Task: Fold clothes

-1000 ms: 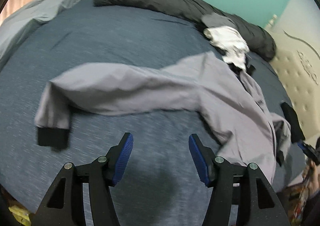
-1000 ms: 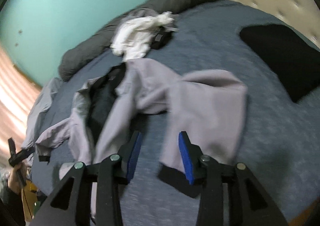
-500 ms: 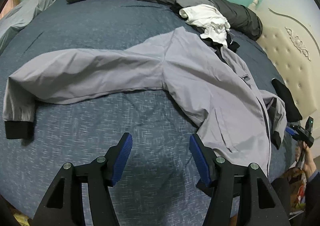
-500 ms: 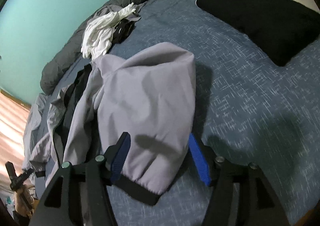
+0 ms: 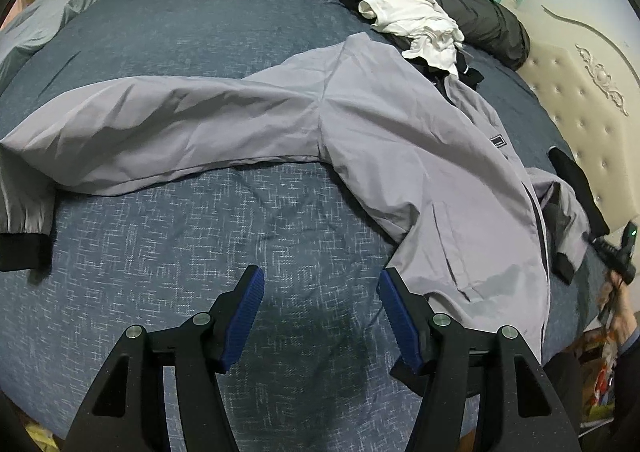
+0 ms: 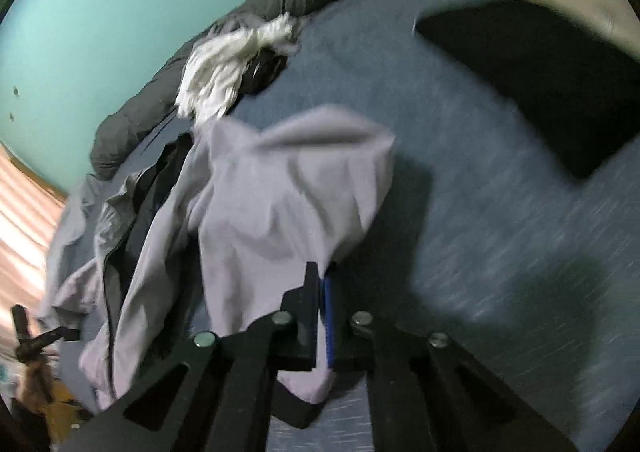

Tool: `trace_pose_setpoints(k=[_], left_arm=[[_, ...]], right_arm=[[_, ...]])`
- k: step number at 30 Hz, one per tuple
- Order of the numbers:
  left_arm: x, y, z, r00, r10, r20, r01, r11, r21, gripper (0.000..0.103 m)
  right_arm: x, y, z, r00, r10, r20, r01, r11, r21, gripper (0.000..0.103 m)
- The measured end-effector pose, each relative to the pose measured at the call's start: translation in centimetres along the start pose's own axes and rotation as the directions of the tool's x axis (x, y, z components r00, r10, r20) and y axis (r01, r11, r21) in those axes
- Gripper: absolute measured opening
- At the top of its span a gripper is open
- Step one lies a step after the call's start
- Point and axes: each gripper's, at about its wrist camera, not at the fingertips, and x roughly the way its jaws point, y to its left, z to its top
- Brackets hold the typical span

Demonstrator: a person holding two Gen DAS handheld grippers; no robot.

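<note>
The left tongs (image 5: pixel 320 312) stood open and empty over the bed (image 5: pixel 200 232), the jacket (image 5: pixel 400 156) spread toward two o'clock. The right tongs (image 6: pixel 322 292) had clamped, seemingly on its sleeve (image 6: pixel 288 212); that thin pinch could slip when lifted.

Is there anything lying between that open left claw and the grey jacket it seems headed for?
Nothing visible: only bare blue bedsheet lies between the left gripper and the grey jacket, whose hem lies beside its right finger.

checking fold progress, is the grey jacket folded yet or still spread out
Still spread. The grey jacket lies open across the bed, one sleeve stretched out flat. The right gripper is shut on the other sleeve.
</note>
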Motion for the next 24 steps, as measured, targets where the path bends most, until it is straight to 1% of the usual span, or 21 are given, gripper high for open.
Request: trace_pose_setpoints(k=[2,3,5,7,8,12,13,15,17,18,19,20,21,23,24], left_arm=[[-0.2,-0.2,-0.1,1.0,-0.004,0.003,0.004,1.0,0.004,0.064],[-0.2,-0.3,-0.2,1.0,-0.005,0.003,0.005,1.0,0.005,0.064],[-0.2,-0.5,-0.3,1.0,-0.008,0.003,0.008,1.0,0.007,0.064],[-0.2,-0.6,-0.4,1.0,-0.012,0.002,0.012,1.0,0.007,0.064],[-0.2,-0.7,-0.4,1.0,-0.014,0.001,0.014,1.0,0.005,0.064],[0.2,-1.2,-0.6,1.0,-0.025,-0.009,0.025,1.0,0.004,0.064],[0.3,-1.3,-0.7,1.0,-0.028,-0.011,0.028,1.0,0.004,0.064],[0.5,-1.7,-0.8,0.999,-0.032,-0.019,0.032,0.999,0.01,0.064],[0.6,-2.0,-1.0,0.999,-0.034,-0.028,0.035,0.999,0.017,0.064],[0.6,-2.2,-1.1,0.999,-0.035,-0.031,0.036,0.999,0.022,0.064],[0.6,-2.4,-1.2,0.999,-0.036,-0.034,0.037,0.999,0.027,0.064],[0.6,-2.6,-1.3,0.999,-0.037,-0.036,0.038,0.999,0.032,0.064],[0.5,-2.7,-1.4,0.999,-0.038,-0.038,0.04,0.999,0.036,0.064],[0.3,-3.1,-1.6,0.998,-0.046,-0.04,0.047,0.998,0.043,0.064],[0.2,-3.3,-1.8,0.998,-0.052,-0.042,0.054,0.997,0.048,0.064]], right_arm=[[-2.3,-0.2,2.0,0.995,-0.085,0.058,0.087,0.996,-0.032,0.002],[-3.8,-0.3,3.3,0.985,-0.144,0.095,0.149,0.987,-0.052,0.002],[-5.8,-0.6,5.0,0.969,-0.208,0.132,0.219,0.973,-0.069,0.002],[-7.4,-1.1,6.6,0.954,-0.256,0.154,0.27,0.96,-0.077,0.002],[-8.1,-1.2,7.4,0.944,-0.286,0.166,0.303,0.949,-0.09,0.002],[-7.7,-1.8,8.7,0.928,-0.359,0.102,0.37,0.92,-0.13,0.004],[-7.5,-1.6,8.6,0.922,-0.373,0.1,0.384,0.914,-0.131,0.009],[-7.4,-0.9,8.0,0.912,-0.392,0.117,0.406,0.904,-0.135,0.011],[-7.4,-0.1,7.4,0.902,-0.408,0.139,0.425,0.897,-0.125,0.017],[-7.4,0.3,7.1,0.896,-0.417,0.152,0.435,0.893,-0.118,0.026],[-7.4,0.7,6.8,0.89,-0.423,0.167,0.444,0.889,-0.111,0.04],[-7.7,1.0,6.6,0.887,-0.421,0.193,0.446,0.888,-0.112,0.051],[-7.9,1.3,6.6,0.877,-0.429,0.218,0.46,0.881,-0.115,0.066],[-8.4,1.2,6.9,0.85,-0.464,0.249,0.501,0.859,-0.108,0.067],[-8.6,0.9,7.1,0.866,-0.441,0.237,0.472,0.876,-0.096,0.067]])
